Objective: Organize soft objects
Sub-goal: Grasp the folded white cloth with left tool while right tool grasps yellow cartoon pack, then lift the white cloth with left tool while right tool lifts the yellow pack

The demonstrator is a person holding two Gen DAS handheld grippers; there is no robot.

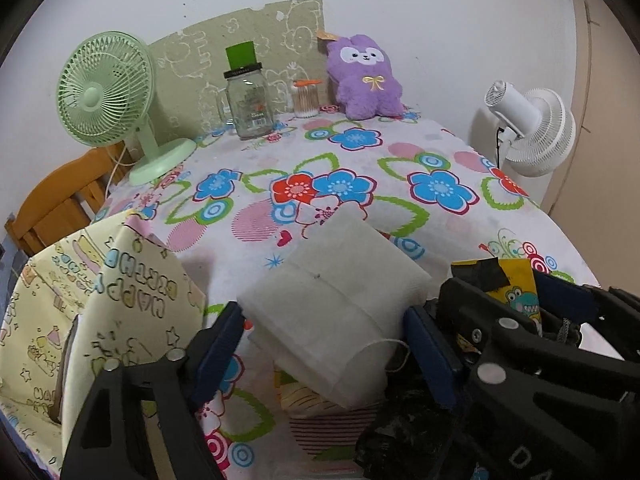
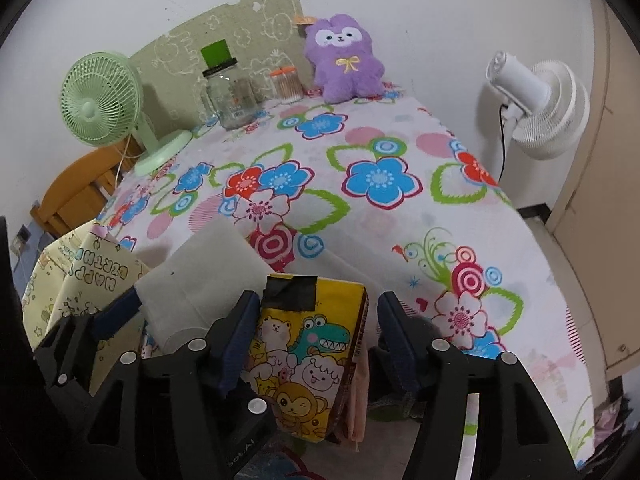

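- Right gripper (image 2: 312, 336): fingers spread wide around the cartoon tissue pack (image 2: 308, 360), which sits dead centre between them, pads apparently off it.
- Left gripper (image 1: 324, 344): fingers part-open astride the white pouch (image 1: 332, 304), its length running toward one o'clock.
- Far at twelve, the purple plush (image 1: 366, 76) waits on the tabletop (image 1: 400, 216).

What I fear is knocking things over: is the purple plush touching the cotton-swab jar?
Apart. Left wrist view shows wall mat between the purple plush and the cotton-swab jar.
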